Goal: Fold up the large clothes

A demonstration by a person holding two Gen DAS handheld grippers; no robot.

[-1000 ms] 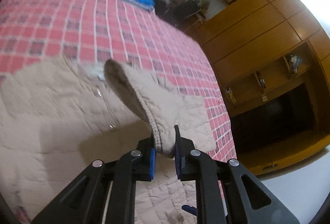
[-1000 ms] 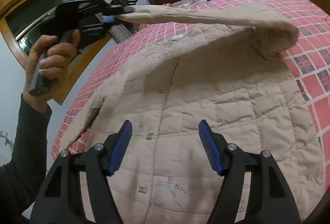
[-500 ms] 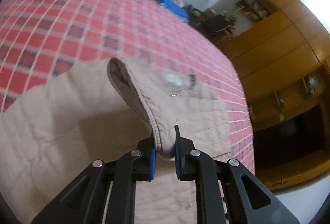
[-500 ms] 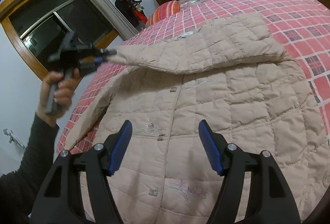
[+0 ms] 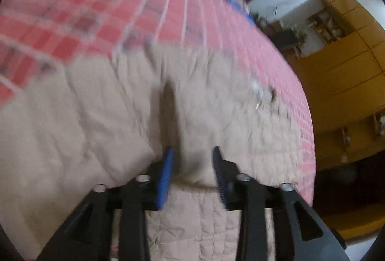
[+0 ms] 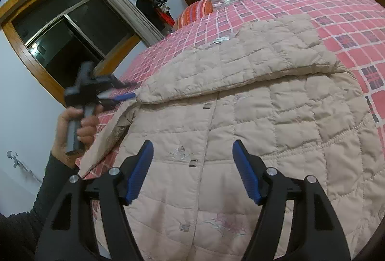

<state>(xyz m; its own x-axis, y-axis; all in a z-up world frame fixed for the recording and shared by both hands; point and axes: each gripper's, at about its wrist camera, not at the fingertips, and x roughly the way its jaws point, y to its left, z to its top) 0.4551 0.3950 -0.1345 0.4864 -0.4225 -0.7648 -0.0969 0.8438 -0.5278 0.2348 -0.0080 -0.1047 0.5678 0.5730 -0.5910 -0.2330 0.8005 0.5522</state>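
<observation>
Checked bedspread (image 6: pixel 336 15) w/ unbranded beige jacket (image 6: pixel 276 121)

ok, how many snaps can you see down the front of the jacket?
4: top snap under the folded sleeve, second snap between the right gripper pads, third snap, lowest snap. More may be hidden.

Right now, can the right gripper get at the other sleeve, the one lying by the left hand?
Probably yes. The right gripper hangs open above the jacket, and the unfolded sleeve lies bare on the bedspread. Only the left gripper is close beside it.
</observation>
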